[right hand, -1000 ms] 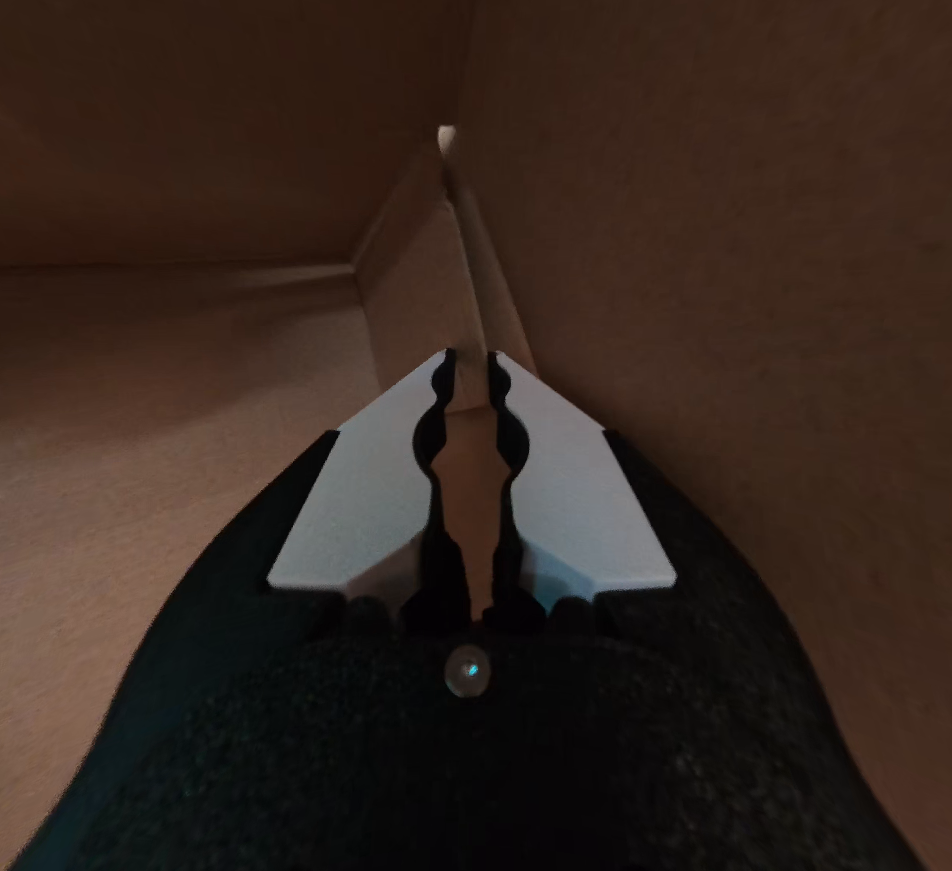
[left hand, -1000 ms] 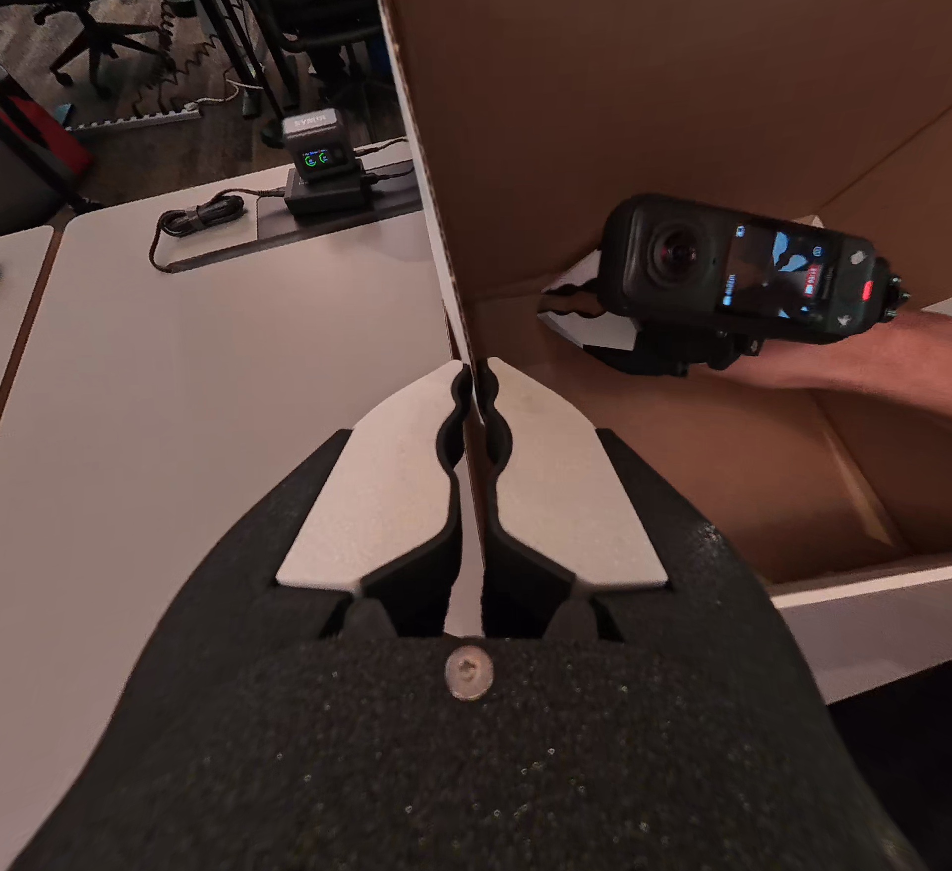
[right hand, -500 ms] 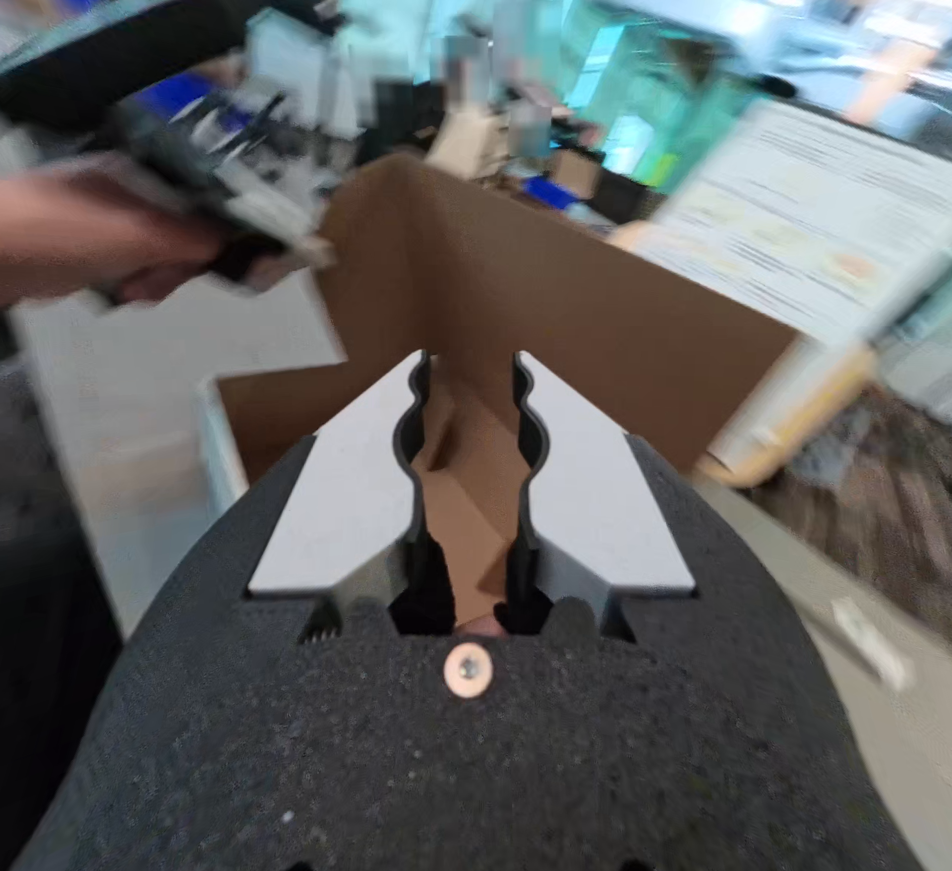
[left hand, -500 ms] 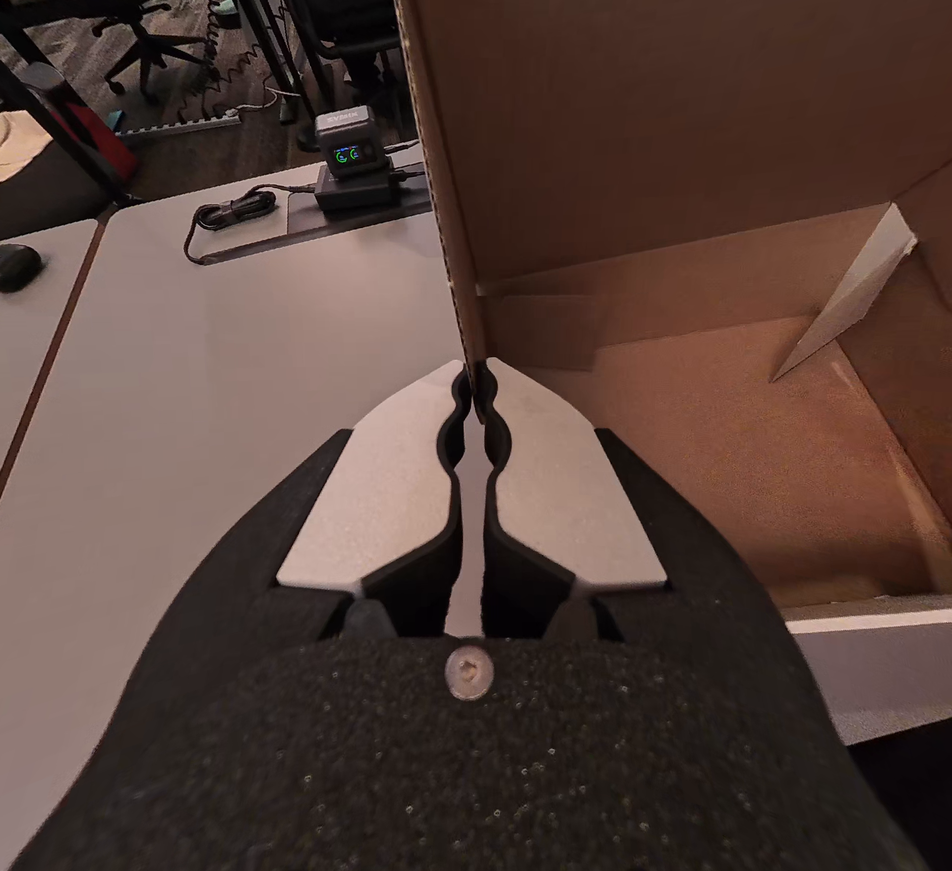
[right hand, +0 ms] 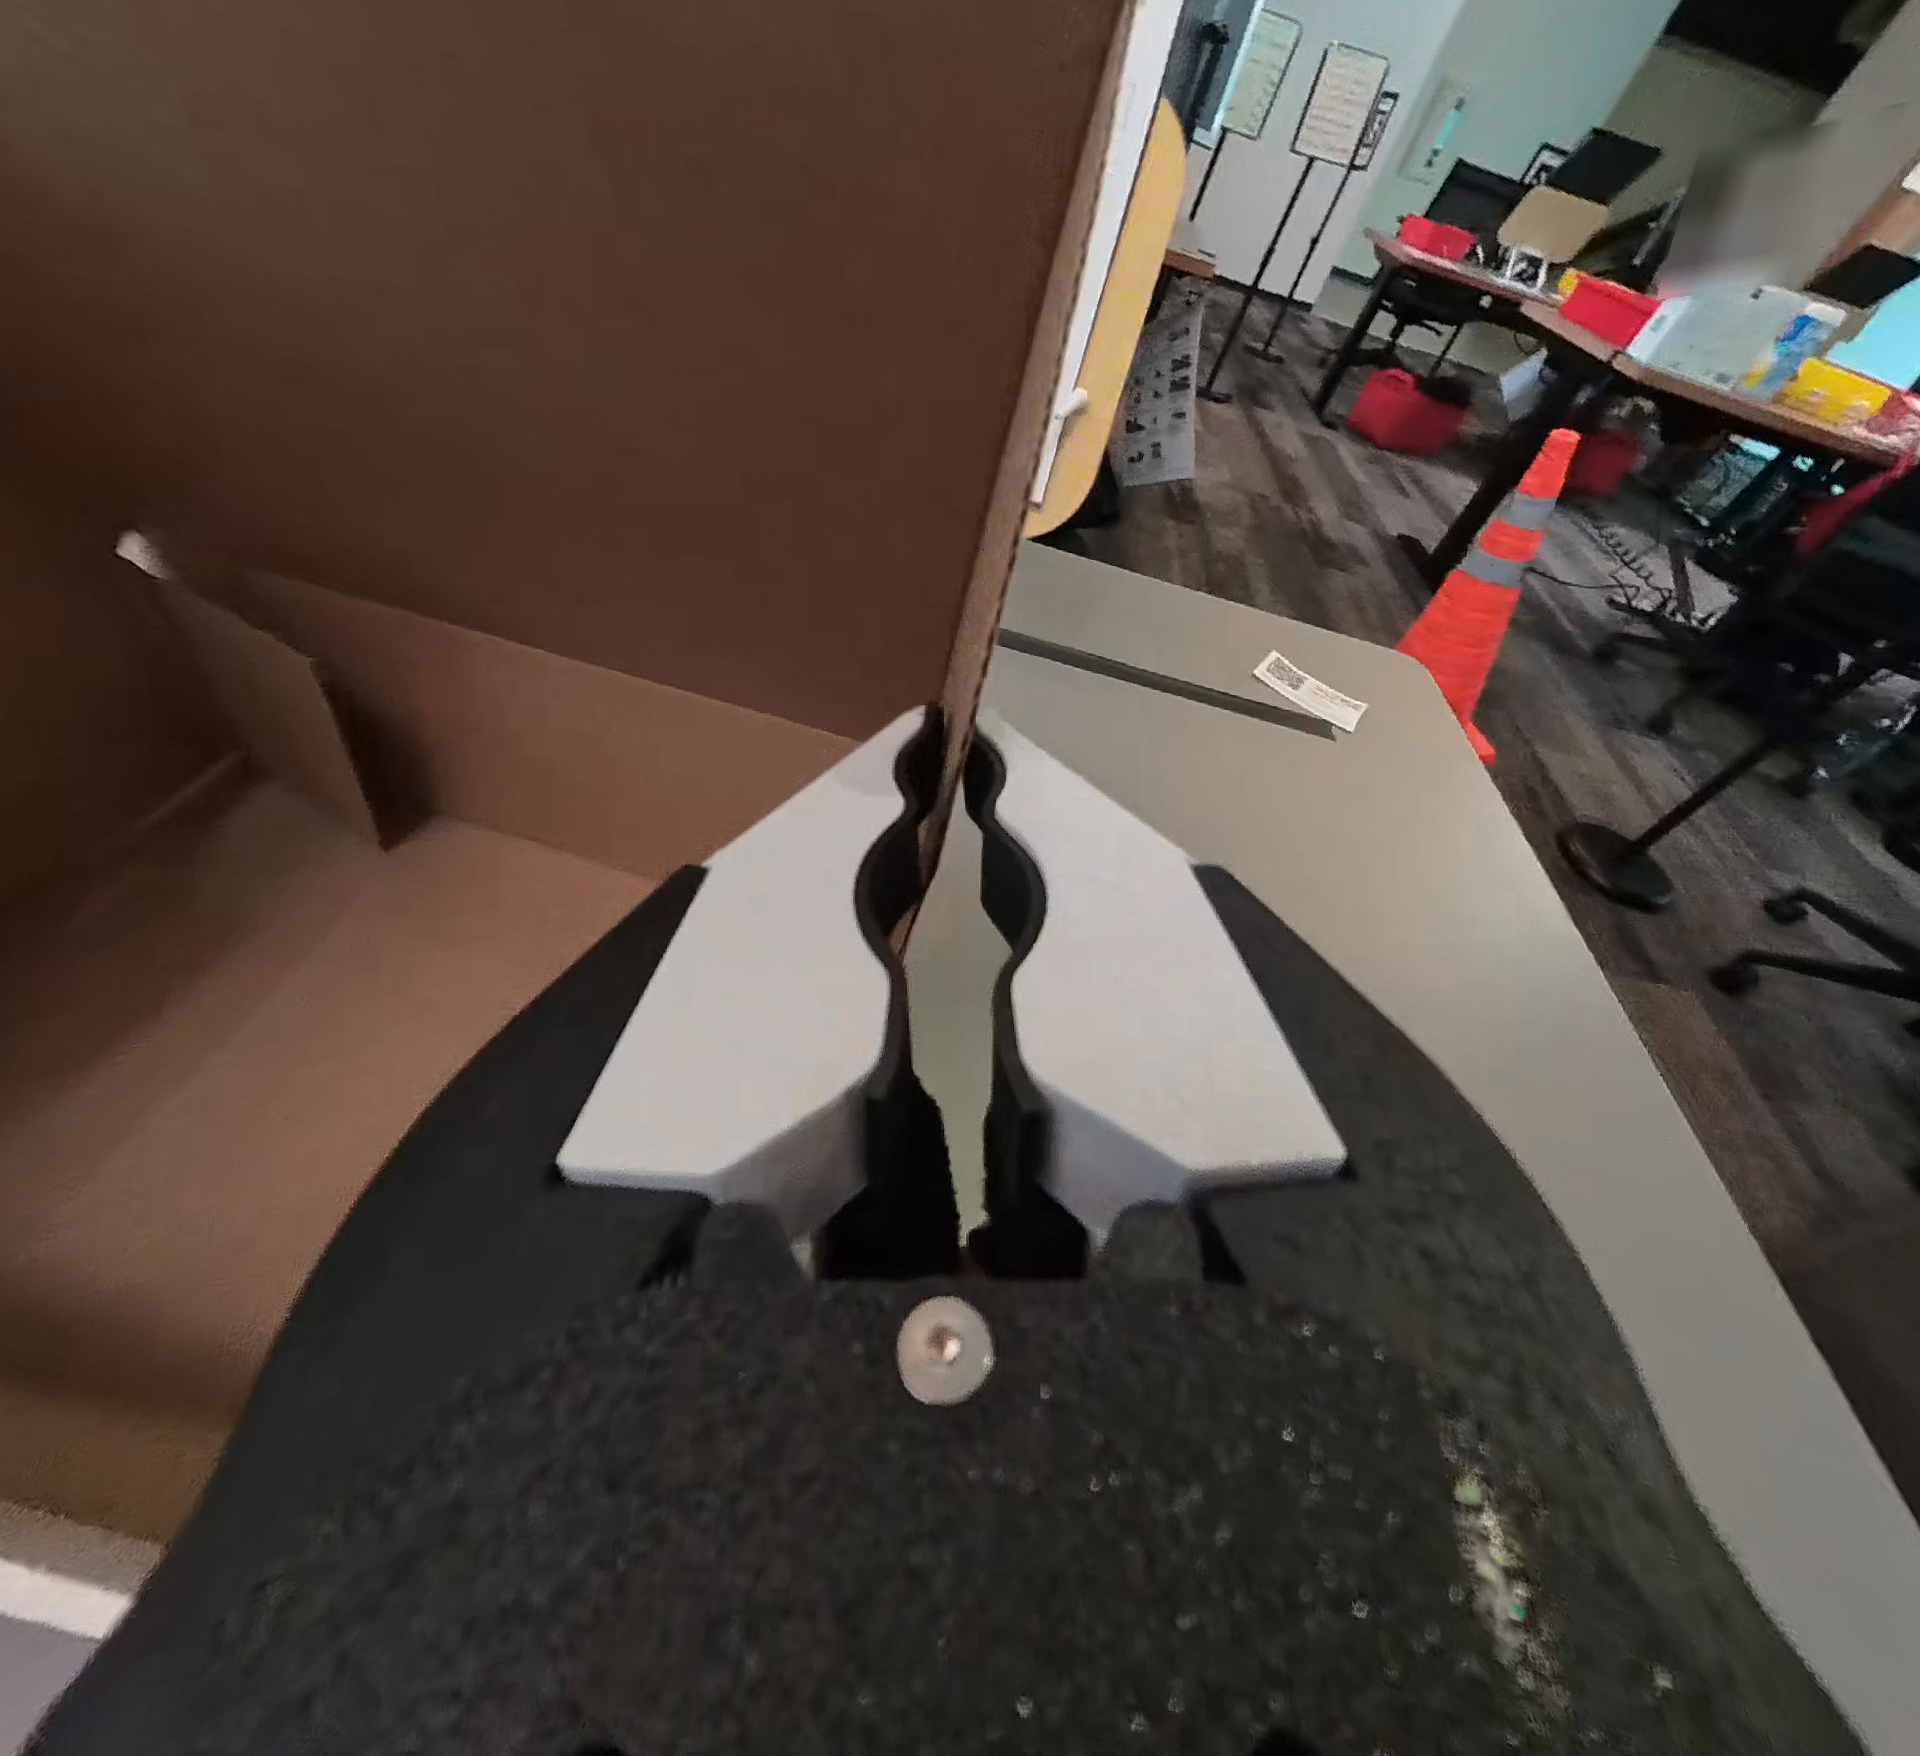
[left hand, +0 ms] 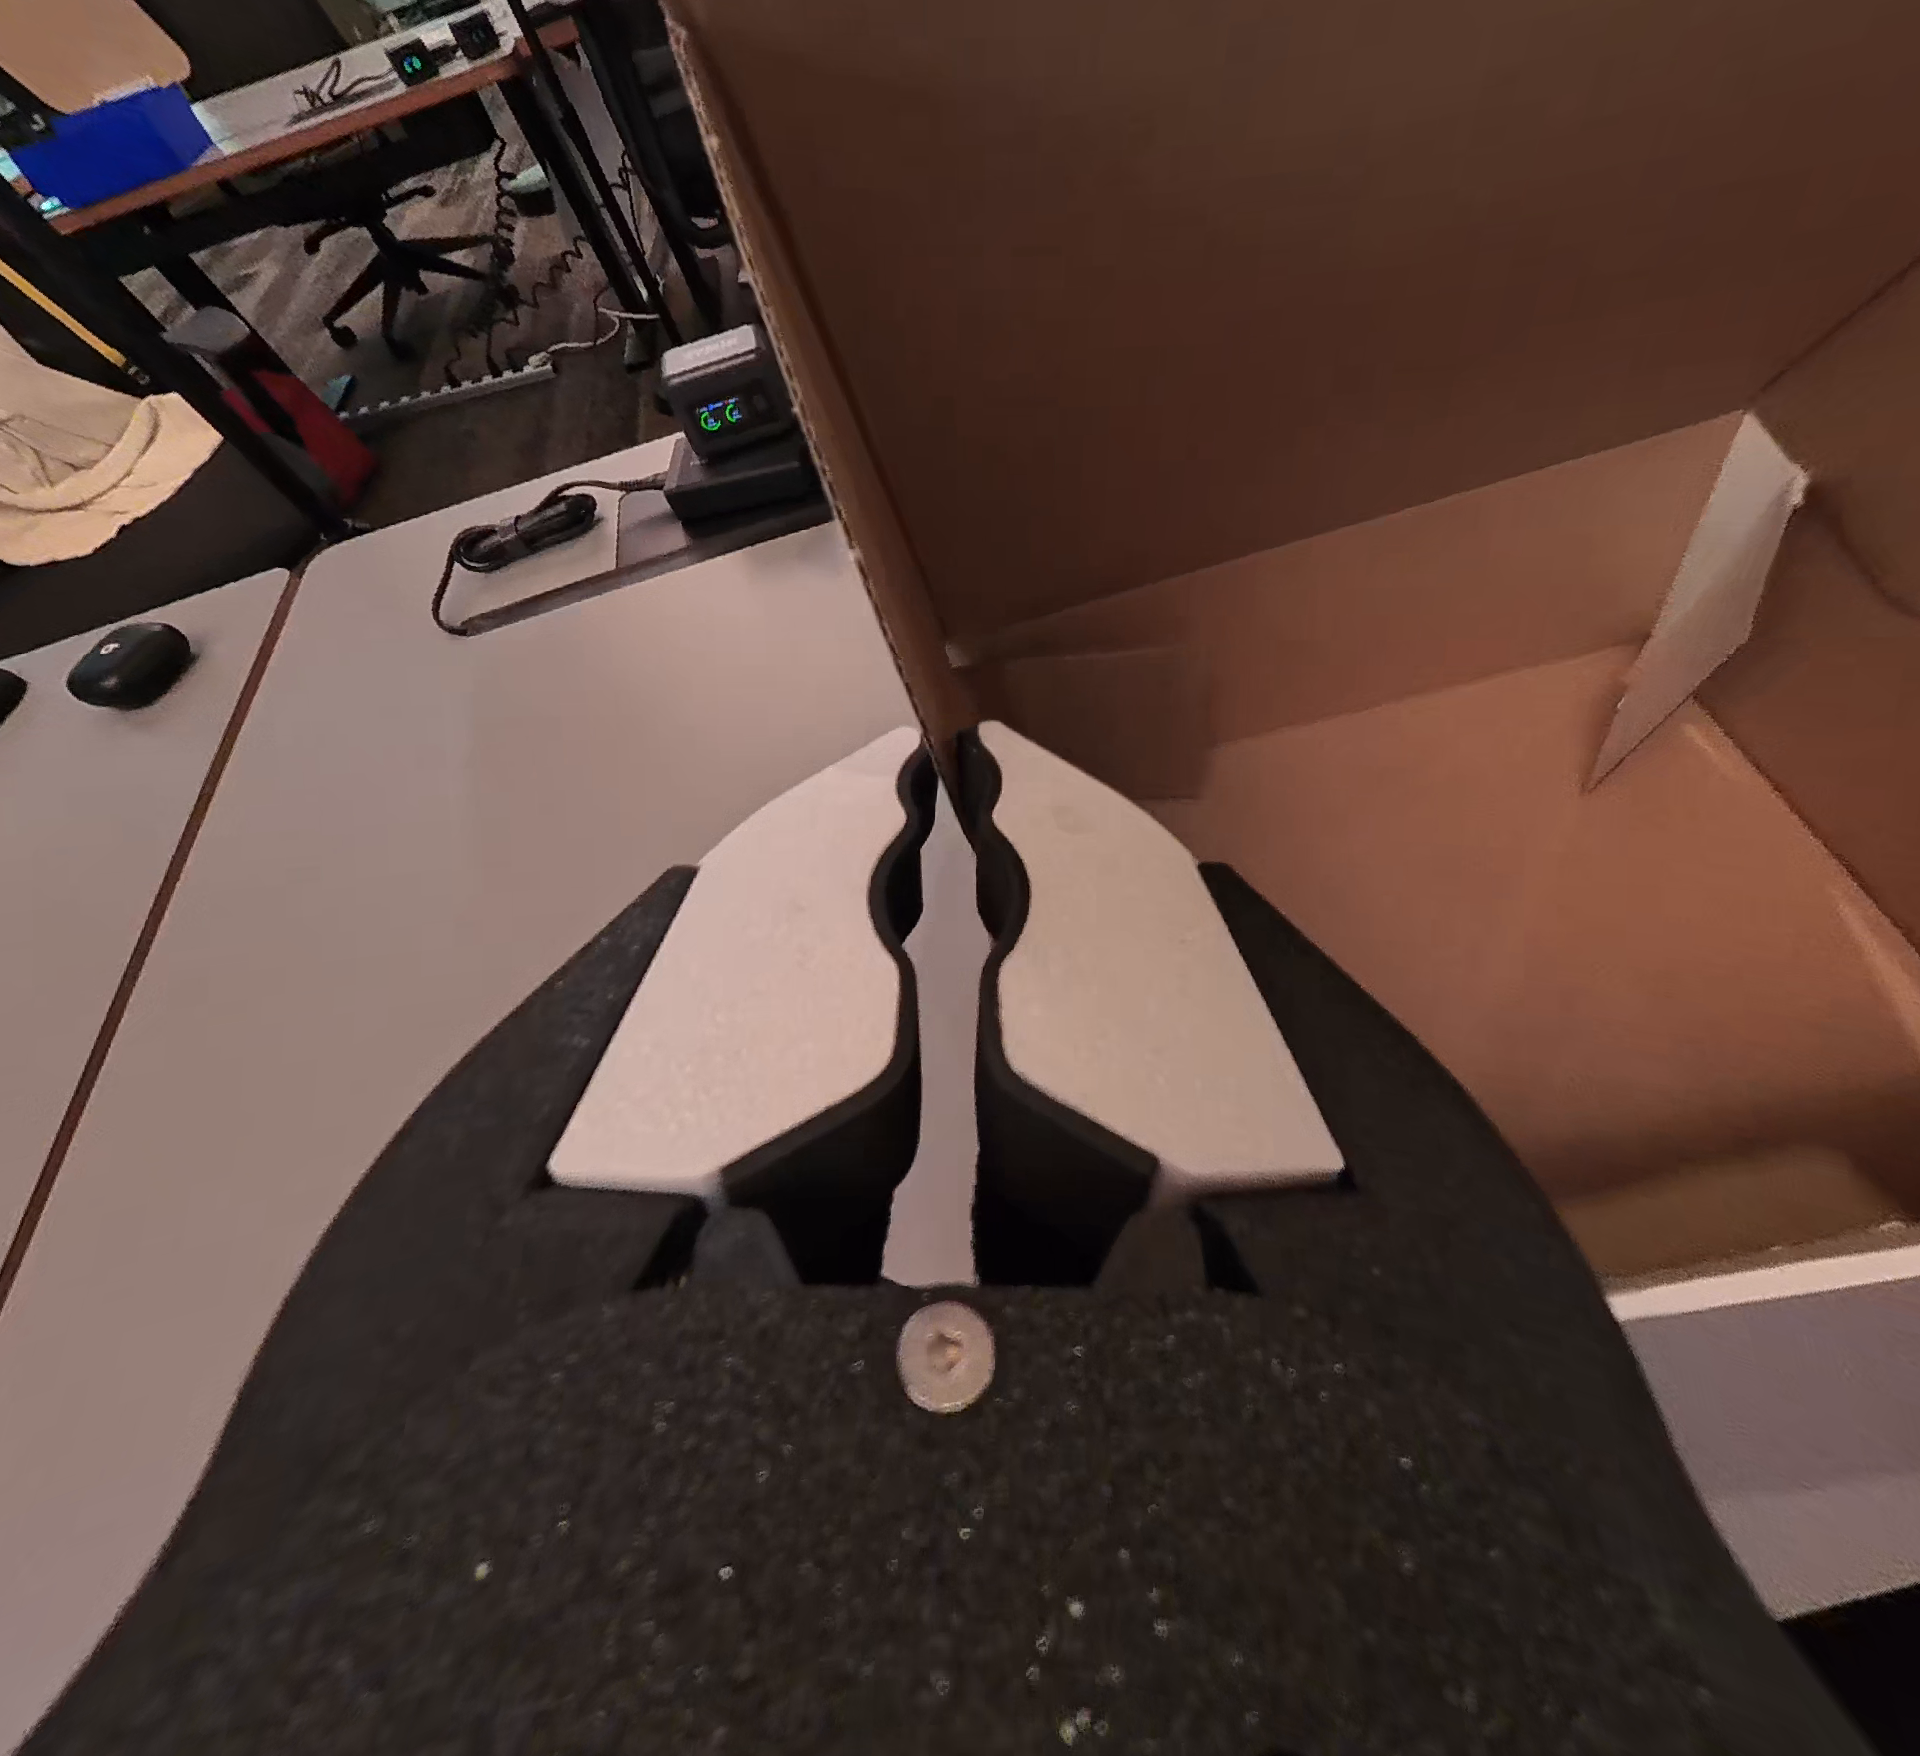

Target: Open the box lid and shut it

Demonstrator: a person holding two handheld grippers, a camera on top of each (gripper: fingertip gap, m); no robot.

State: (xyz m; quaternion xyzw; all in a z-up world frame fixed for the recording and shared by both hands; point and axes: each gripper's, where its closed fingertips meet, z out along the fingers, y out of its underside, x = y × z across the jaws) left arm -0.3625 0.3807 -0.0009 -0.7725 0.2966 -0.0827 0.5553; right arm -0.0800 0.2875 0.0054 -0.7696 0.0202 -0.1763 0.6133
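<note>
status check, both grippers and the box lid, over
Left gripper shut on lid's left edge. Right gripper shut on its right edge. Lid upright, box open. Nothing obstructing.

Left wrist view: mounted just behind the black-and-white left gripper (left hand: 948, 750), looking forward along its fingers, very close to the left edge of the upright brown cardboard lid (left hand: 1299, 231), with the pale grey table (left hand: 436, 823) stretching leftward. Right wrist view: set the same way behind the matching right gripper (right hand: 951, 735), hard against the lid's right edge (room and orange traffic cone (right hand: 1496, 584) beyond). Shared by both: the lid's inner face and the open brown cardboard box (left hand: 1403, 927) interior.
</note>
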